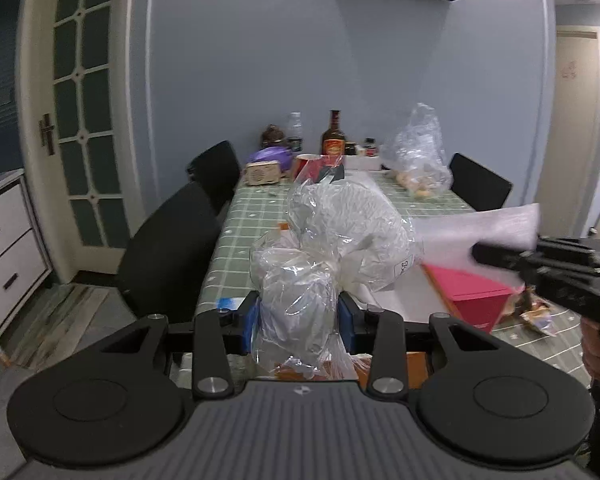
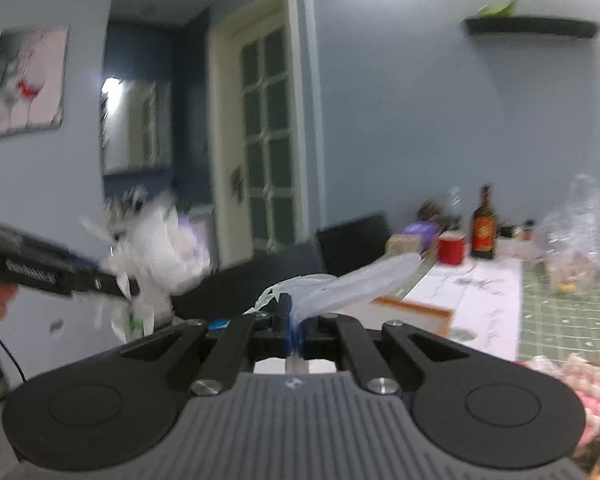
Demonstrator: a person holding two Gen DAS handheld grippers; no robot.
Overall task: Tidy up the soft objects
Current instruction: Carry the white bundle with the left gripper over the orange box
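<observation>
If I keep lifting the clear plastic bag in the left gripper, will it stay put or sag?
The plastic bag is crumpled film bulging above the left gripper, so likely floppy and light. Its glossy surface may slip.

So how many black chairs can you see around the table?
3. Two stand along one side of the table: a near chair and a far chair behind it. A third chair is across, by the far corner. More may be hidden.

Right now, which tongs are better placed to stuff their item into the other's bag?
Probably the right tongs: they pinch a flat white foam sheet, easy to insert. The left tongs clamp the bulky clear plastic bag.
</observation>
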